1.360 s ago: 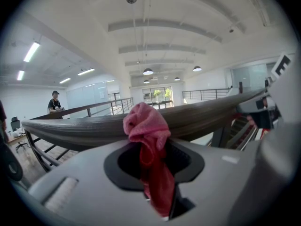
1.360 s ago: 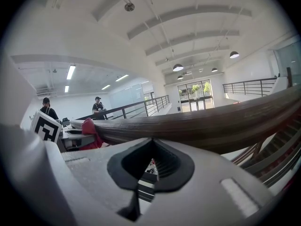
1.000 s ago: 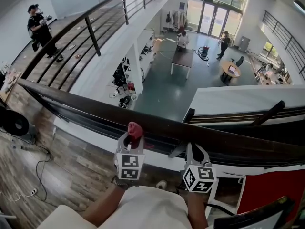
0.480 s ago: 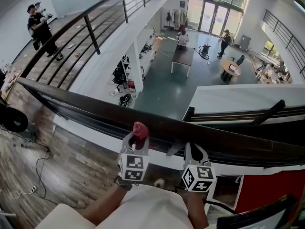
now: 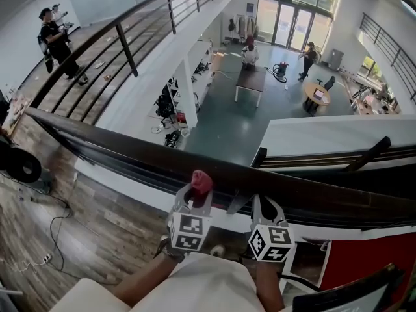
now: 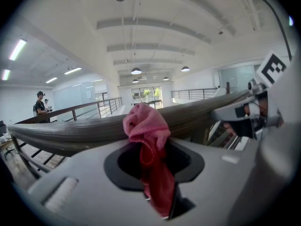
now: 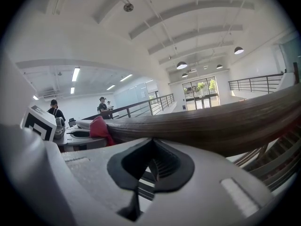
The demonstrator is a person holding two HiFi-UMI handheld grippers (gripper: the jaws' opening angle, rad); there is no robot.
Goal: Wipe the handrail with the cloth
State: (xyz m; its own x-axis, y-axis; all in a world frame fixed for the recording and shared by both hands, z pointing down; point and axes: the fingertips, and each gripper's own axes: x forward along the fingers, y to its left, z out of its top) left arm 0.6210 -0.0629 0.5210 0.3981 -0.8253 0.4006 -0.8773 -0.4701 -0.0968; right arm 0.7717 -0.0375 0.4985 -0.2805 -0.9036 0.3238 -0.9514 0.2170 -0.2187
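Observation:
The dark wooden handrail runs from the left edge down to the right. My left gripper is shut on a bunched pink-red cloth that rests against the near side of the rail. In the left gripper view the cloth stands up between the jaws in front of the handrail. My right gripper sits close to the right of it at the rail, shut and holding nothing. The right gripper view shows the handrail just beyond its closed jaws and the cloth to the left.
Beyond the rail is a drop to a lower floor with tables and people. A person stands on the far walkway at upper left. Cables lie on the wooden floor, and a red panel stands at lower right.
My left gripper has slid to the right along the handrail with the cloth, closing toward the right gripper. The right gripper has stayed put.

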